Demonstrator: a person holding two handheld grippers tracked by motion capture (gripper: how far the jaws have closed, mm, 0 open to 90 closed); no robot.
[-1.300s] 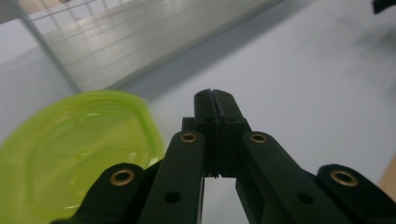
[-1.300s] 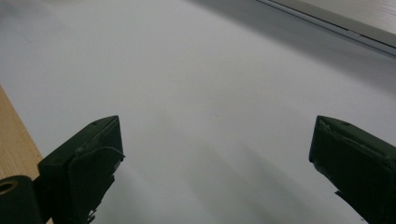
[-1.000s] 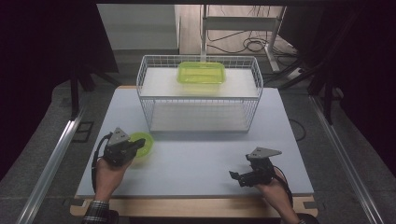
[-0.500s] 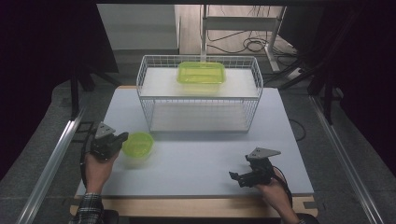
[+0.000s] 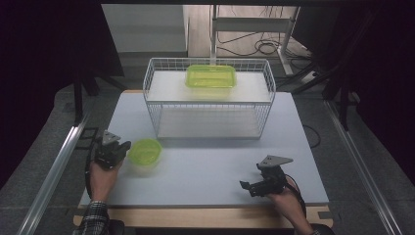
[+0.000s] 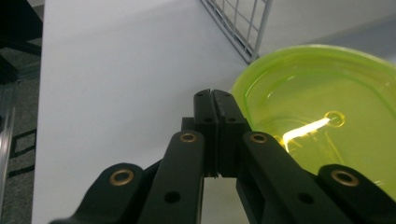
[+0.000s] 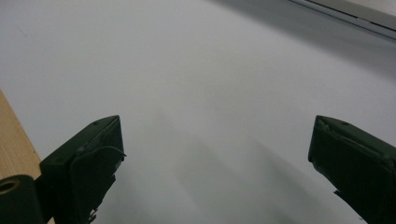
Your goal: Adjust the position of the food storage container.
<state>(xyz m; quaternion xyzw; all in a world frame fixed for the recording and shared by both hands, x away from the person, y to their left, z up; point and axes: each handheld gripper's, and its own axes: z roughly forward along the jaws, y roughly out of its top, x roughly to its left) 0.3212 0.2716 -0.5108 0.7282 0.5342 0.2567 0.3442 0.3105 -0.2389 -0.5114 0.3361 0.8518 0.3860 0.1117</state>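
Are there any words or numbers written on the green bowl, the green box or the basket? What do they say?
None: no word, number or label can be read on anything.
Round green bowl: a small ring mark is moulded in its bottom, with no letters to make out.
Green box in the white wire basket: plain, nothing written that shows.
Left hand-held gripper and right hand-held gripper: plain black, no print.
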